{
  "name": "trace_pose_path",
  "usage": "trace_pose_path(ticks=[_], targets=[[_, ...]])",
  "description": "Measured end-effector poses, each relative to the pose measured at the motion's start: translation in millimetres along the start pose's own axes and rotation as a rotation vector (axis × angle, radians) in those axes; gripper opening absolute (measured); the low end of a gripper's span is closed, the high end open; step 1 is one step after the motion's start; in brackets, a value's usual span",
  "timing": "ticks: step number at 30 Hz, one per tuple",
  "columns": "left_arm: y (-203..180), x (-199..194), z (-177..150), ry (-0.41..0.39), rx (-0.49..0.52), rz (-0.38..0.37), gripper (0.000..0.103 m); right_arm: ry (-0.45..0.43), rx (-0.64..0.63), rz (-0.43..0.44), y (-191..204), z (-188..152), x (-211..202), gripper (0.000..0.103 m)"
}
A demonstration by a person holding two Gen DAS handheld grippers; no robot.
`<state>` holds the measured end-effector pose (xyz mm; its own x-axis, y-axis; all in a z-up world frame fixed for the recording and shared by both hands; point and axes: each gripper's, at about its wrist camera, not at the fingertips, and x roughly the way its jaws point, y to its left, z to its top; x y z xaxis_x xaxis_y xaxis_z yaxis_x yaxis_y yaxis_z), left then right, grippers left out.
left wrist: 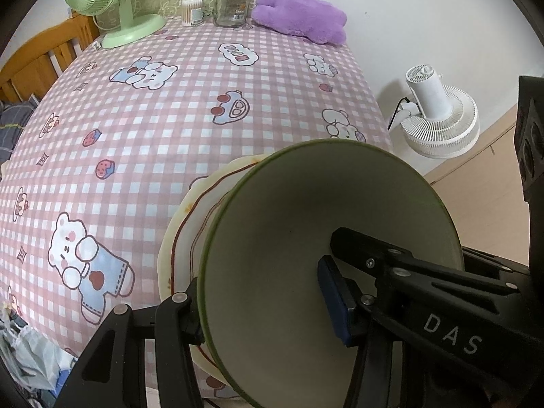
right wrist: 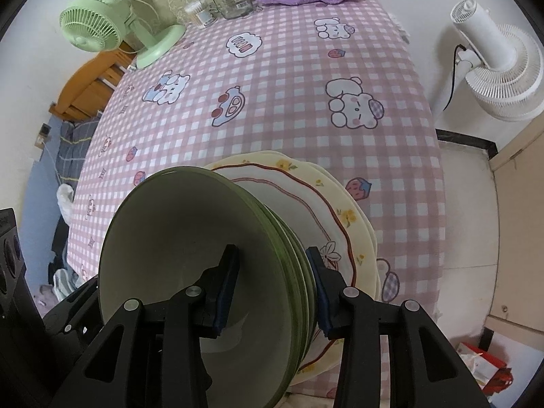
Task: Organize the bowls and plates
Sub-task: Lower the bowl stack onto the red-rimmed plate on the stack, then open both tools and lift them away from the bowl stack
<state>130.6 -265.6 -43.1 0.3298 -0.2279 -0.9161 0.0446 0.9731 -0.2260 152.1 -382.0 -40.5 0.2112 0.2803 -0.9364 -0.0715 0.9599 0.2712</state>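
A stack of green bowls [right wrist: 190, 248] sits on a stack of cream plates with red wavy rims [right wrist: 340, 210] at the near edge of the table. My right gripper [right wrist: 272, 295] straddles the right rims of the stacked bowls, one pad inside and one outside, jaws closed on them. In the left wrist view the top green bowl [left wrist: 306, 221] fills the foreground over the plates [left wrist: 190, 224]. My left gripper [left wrist: 265, 309] straddles its left rim, one finger inside and one outside; the gap looks wide.
The table wears a pink checked cloth [left wrist: 170, 119] with bear prints. At its far edge stand a green fan [left wrist: 108, 3], a glass jar [left wrist: 234, 0], a cotton-swab tub [left wrist: 192, 10] and a purple plush [left wrist: 302, 17]. A white fan [left wrist: 438, 115] stands on the floor to the right.
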Motion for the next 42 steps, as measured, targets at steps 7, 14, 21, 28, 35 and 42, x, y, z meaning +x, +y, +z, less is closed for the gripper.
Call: trace_pose_path(ticks=[7,14,21,28,35,42], targets=[[-5,-2,-4,0.008,0.028,0.02,0.06,-0.017,0.028,0.011,-7,-9,-3,0.051],[-2,-27,-3,-0.076,0.077,0.006,0.074,-0.114,0.039,-0.063,0,-15,-27,0.059],[20,-66,2,-0.206,0.163,-0.018,0.084,-0.248,0.062,-0.158,29,-17,-56,0.06],[54,-95,6,-0.297,0.215,-0.032,0.092,-0.385,0.123,-0.233,64,-25,-79,0.066],[90,-114,6,-0.373,0.265,-0.041,0.097,-0.506,0.131,-0.294,107,-37,-86,0.071],[131,-123,-14,-0.436,0.267,-0.003,0.097,-0.592,0.113,-0.305,146,-61,-76,0.078]])
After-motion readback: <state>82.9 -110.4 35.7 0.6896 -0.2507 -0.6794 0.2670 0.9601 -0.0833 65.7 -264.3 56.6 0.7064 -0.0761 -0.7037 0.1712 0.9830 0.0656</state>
